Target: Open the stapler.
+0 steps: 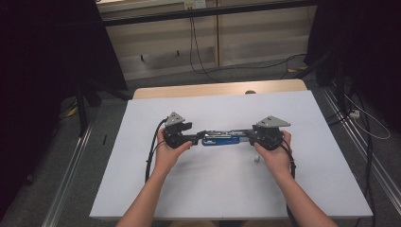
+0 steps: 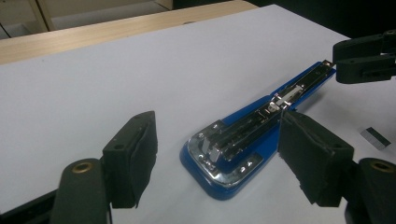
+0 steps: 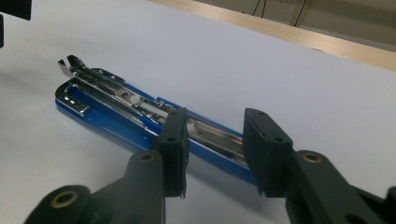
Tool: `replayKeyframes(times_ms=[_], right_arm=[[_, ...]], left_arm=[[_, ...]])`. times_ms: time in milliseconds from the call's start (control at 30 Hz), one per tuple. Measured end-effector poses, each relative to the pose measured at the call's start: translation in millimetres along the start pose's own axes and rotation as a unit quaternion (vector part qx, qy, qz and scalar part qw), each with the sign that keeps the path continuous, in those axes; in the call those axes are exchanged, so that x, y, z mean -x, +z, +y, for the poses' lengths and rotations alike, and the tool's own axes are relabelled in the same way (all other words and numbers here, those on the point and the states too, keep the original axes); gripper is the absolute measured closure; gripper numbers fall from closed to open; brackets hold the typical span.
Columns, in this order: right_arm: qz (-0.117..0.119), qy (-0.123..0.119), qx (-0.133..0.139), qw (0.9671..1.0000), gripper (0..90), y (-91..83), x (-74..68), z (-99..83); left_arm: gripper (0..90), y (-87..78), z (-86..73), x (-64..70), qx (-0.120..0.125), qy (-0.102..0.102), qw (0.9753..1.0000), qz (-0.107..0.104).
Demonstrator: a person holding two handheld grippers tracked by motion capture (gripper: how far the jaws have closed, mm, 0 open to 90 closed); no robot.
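From above, a blue stapler (image 1: 222, 138) lies flat on the white worktop (image 1: 227, 189), with the left gripper (image 1: 189, 137) at one end and the right gripper (image 1: 252, 135) at the other. Along the left gripper (image 2: 215, 158), the jaws stand spread wide and the stapler's (image 2: 252, 135) rounded metal end lies between them, untouched. Along the right gripper (image 3: 215, 144), the jaws are parted, straddling the stapler's (image 3: 116, 107) near end without clamping it.
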State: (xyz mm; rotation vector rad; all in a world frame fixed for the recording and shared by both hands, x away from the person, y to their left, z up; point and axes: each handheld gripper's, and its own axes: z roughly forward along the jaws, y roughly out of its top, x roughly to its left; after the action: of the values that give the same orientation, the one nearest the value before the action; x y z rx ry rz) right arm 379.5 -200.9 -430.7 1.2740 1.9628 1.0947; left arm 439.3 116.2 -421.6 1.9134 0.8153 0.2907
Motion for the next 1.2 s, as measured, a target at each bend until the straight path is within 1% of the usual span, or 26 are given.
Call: replayKeyframes(times_ms=[67,167,233,300,333,400,600,667,700,800,867,933,1000,1033,1067,1133,1167,1200], right_arm=[[0.0,0.004,-0.001,1.0,53.6,-4.2,-0.5,-1.7],[0.0,0.008,0.0,1.0,50.5,-10.6,-0.7,-4.8],[0.0,0.01,0.001,1.0,47.5,-14.8,-1.0,-7.2],[0.0,0.008,0.004,1.0,46.1,-19.3,-1.0,-10.1],[0.001,0.008,0.005,1.0,43.8,-21.1,-1.3,-11.7],[0.004,0.008,0.002,1.0,39.3,-23.7,-2.5,-15.3],[0.007,0.009,-0.008,0.9999,34.6,-29.7,-4.8,-26.2],[0.008,0.015,-0.006,0.9998,33.7,-32.2,-4.9,-28.8],[0.009,0.016,-0.006,0.9998,32.9,-33.3,-5.0,-29.9],[0.01,0.021,-0.008,0.9997,32.0,-37.3,-6.0,-31.7],[0.008,0.017,-0.007,0.9998,30.9,-39.4,-6.6,-32.3],[0.008,0.016,-0.009,0.9998,30.0,-40.5,-7.1,-33.5],[0.009,0.015,-0.014,0.9998,29.0,-40.7,-7.3,-35.7],[0.011,0.019,-0.014,0.9997,27.9,-40.9,-7.7,-37.6],[0.01,0.019,-0.014,0.9997,26.8,-41.3,-7.7,-38.9],[0.013,0.025,-0.015,0.9995,25.2,-43.1,-7.2,-43.4],[0.013,0.032,-0.017,0.9993,25.2,-44.2,-6.3,-46.1],[0.012,0.033,-0.021,0.9992,25.7,-44.9,-5.9,-47.0]], left_arm=[[26.0,-5.2,-0.4,-0.4,0.004,0.002,1.0,0.002],[24.0,-12.9,-1.9,-0.4,0.008,-0.005,1.0,0.001],[21.2,-18.0,-3.9,-1.9,0.007,-0.001,0.9999,0.007],[18.3,-22.4,-6.5,-3.6,0.006,-0.003,0.9999,0.011],[17.6,-24.5,-8.0,-4.1,0.006,-0.008,0.9999,0.012],[15.7,-28.3,-11.2,-5.9,0.003,-0.007,0.9999,0.013],[12.5,-38.5,-20.9,-6.8,-0.003,-0.007,0.9998,0.016],[11.9,-41.5,-23.3,-7.3,-0.004,-0.004,0.9998,0.018],[11.4,-43.1,-24.4,-7.1,-0.003,-0.006,0.9998,0.017],[11.1,-47.5,-27.6,-7.1,0.002,0.001,0.9998,0.018],[10.4,-50.3,-29.7,-6.5,0.001,-0.001,0.9998,0.019],[8.3,-53.6,-31.9,-6.6,0.004,0.0,0.9996,0.029],[7.1,-57.6,-35.3,-7.1,0.005,0.002,0.9995,0.03],[6.5,-58.8,-36.7,-6.9,0.006,0.003,0.9995,0.029],[6.3,-60.9,-38.3,-6.7,0.005,0.009,0.9995,0.029],[6.4,-63.9,-41.7,-6.2,0.008,0.012,0.9993,0.034],[6.3,-64.7,-42.4,-6.3,0.008,0.01,0.9993,0.034],[6.4,-65.6,-43.1,-6.9,0.01,0.009,0.9993,0.034]])
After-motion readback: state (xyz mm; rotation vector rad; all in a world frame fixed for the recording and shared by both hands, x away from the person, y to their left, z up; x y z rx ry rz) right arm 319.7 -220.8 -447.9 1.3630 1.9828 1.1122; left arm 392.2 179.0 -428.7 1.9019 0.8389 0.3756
